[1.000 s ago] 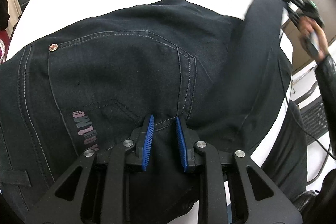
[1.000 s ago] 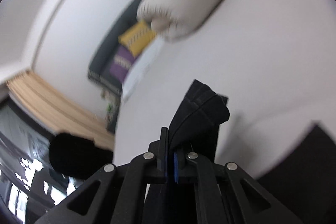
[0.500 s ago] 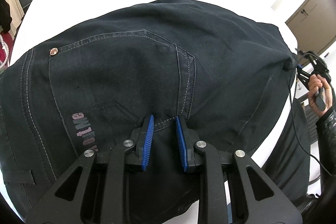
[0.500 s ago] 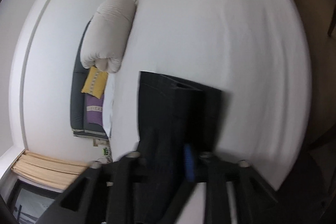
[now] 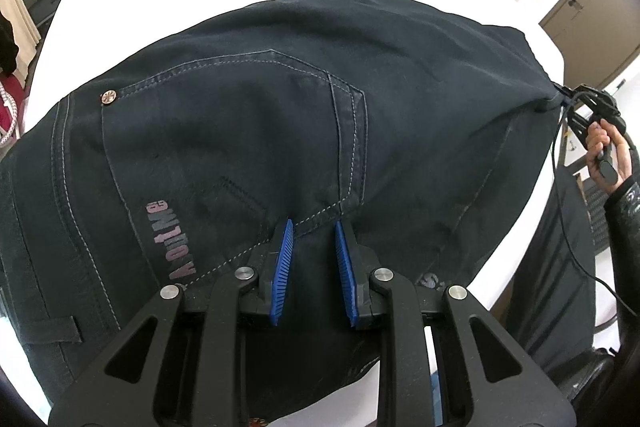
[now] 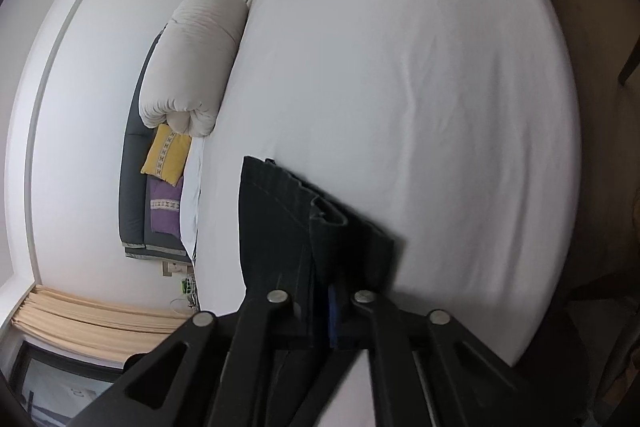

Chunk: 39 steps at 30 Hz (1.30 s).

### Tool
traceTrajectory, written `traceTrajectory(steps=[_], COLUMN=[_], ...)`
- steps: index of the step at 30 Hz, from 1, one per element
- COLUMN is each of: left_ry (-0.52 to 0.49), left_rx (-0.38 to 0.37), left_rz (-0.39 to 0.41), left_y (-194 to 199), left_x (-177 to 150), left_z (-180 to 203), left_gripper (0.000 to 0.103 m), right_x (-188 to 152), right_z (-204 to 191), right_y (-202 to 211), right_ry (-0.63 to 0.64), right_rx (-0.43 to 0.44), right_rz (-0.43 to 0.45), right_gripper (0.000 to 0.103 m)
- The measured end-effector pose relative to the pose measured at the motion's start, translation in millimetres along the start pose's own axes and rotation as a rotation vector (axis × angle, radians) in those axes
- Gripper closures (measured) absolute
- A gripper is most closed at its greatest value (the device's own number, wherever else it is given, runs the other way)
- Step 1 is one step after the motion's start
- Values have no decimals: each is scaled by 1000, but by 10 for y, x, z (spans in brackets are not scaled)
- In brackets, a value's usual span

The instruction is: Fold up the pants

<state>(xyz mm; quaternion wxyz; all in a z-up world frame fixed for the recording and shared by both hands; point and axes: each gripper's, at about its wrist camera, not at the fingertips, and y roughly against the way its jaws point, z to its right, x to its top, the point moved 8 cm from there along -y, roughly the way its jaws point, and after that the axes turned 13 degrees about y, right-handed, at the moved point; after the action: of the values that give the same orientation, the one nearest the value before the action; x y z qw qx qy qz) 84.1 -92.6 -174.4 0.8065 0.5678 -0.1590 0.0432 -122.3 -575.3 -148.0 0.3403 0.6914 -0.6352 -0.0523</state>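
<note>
dark pants point(image 5: 280, 131) lie across a white bed point(image 6: 420, 75), seat under the left tongs point(image 5: 312, 263), which rest on the cloth with blades slightly apart, gripping nothing. the right tongs point(image 6: 320, 311), just closing, pinch the stacked hems point(image 6: 320, 211) at the far end. the long axis runs between both hands, so the right hand looks set to carry the hems toward the waist.

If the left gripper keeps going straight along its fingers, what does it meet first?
Most likely the pants: the left gripper points down onto the dark denim by the back pocket's lower corner, with fabric already between its pads. How close is unclear.
</note>
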Motion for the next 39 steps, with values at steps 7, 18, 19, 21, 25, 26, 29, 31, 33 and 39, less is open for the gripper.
traceTrajectory(steps=[7,18,19,21,25,26,29,31,33,39], left_ry=[13,9,10,18,33,33,32,32,31,5], left_rx=[-33,-84,-91,-112,-138,-139,-140,-141,-139,-125], left_rz=[25,24,21,16,17,19,20,21,21,6], left_y=[37,110,115,129,158,165,181,199,209,244], left_x=[-55,-98,-88,-68,-45,-41,-34,-35,-40,-80], left_z=[-101,-248,-245,-299,-385,-406,-442,-467,-481,-443], left_gripper=[81,81,81,81,81,81,81,81,81,81], right_x=[-119,-2635,-2759,-2950,-3137,-3159,-3153,-3163,-3166,-3197], right_z=[-553,-1766,-1815,-1799,-1703,-1662,-1690,-1681,-1645,-1579], right_y=[456,-482,-558,-655,-765,-745,-816,-863,-905,-689], right_ry=[143,206,204,216,173,155,123,121,143,236], right_rx=[72,374,388,350,302,304,306,311,293,263], right_rz=[20,-614,-645,-696,-751,-749,-739,-729,-728,-705], right_gripper=[42,44,45,45,55,55,55,59,77,99])
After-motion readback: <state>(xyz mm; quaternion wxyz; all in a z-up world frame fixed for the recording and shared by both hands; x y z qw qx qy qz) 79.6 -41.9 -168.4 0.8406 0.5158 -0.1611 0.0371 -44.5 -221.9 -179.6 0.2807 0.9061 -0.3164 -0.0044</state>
